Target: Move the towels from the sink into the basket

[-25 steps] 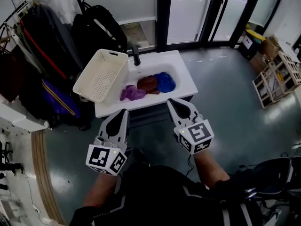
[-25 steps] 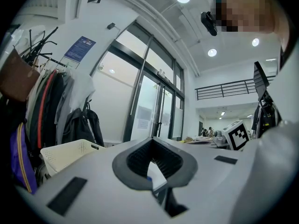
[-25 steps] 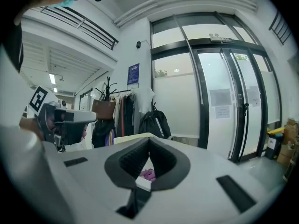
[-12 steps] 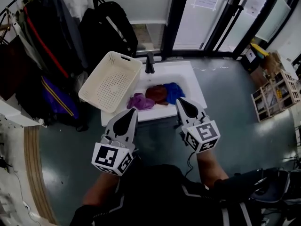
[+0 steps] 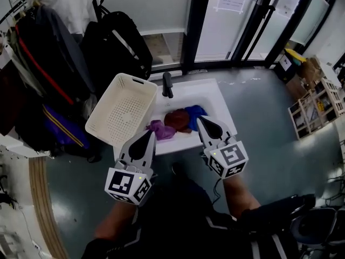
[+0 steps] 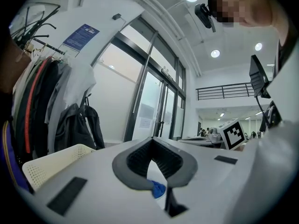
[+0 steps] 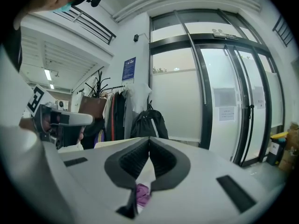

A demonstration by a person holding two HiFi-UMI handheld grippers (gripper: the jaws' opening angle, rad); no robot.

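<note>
Left claw (image 5: 150, 135) and right claw (image 5: 200, 121) being brought nearer the sink (image 5: 213, 97), both clenched, empty, three towels (image 5: 176, 120) being held in it, tilted basket (image 5: 121, 109) being left empty

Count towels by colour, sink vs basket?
Purple towel: 1
Reddish-brown towel: 1
Blue towel: 1
Total: 3 towels, all in the sink; 0 in the basket.
</note>
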